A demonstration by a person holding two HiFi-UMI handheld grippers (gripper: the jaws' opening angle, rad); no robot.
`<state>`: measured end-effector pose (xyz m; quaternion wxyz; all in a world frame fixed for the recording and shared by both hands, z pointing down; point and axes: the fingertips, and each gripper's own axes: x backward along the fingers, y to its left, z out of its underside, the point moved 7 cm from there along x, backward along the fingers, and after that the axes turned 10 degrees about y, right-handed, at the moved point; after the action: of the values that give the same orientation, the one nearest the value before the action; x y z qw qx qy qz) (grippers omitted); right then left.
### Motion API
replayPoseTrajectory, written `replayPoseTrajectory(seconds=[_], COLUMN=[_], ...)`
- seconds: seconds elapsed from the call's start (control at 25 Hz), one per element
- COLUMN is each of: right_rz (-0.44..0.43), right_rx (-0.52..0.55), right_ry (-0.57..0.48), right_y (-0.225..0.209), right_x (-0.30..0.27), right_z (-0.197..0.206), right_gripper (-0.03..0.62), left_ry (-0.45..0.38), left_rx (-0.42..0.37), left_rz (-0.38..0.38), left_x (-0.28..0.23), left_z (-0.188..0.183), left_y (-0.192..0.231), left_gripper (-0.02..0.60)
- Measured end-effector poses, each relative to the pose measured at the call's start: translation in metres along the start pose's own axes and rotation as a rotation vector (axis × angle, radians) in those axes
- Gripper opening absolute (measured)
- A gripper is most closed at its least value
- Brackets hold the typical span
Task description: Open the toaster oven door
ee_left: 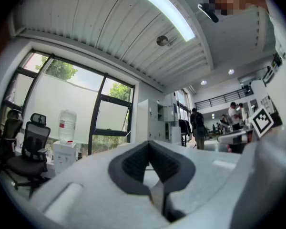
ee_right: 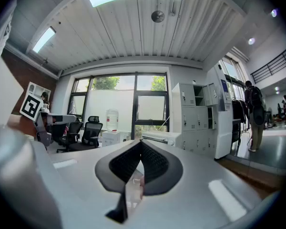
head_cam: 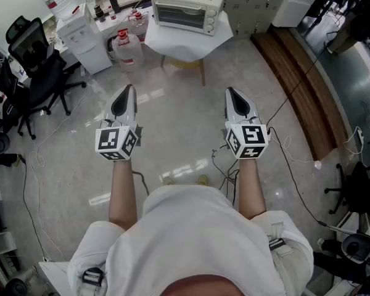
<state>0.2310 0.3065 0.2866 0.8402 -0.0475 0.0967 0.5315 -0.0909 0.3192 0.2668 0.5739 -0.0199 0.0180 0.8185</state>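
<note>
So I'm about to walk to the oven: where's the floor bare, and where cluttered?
Bare: the grey floor between the left gripper, right gripper and the white-clothed table bearing the white toaster oven. Crowded: clear water jugs and a white water dispenser left of the table, black office chairs far left.

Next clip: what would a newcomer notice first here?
The left gripper and right gripper, both shut and empty, held side by side over the floor in the middle of the head view. Well beyond them, at the top, the white toaster oven sits with its door closed on a cloth-covered table.
</note>
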Motion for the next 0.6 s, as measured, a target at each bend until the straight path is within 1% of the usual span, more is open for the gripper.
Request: replayPoseTrajectory(seconds=[0.36, 0.6], right_rz=[0.01, 0.012], right_rx=[0.017, 0.013], right_ry=[-0.001, -0.01], right_y=[0.021, 0.025], right_x=[0.006, 0.005], right_z=[-0.002, -0.005], right_gripper=[0.002, 0.002], left_ry=[0.007, 0.016], left_rx=[-0.003, -0.009], left_rz=[0.016, 0.012], left_x=[0.012, 0.016], left_z=[0.0, -0.003], left_y=[0.007, 0.007], left_gripper=[-0.002, -0.002])
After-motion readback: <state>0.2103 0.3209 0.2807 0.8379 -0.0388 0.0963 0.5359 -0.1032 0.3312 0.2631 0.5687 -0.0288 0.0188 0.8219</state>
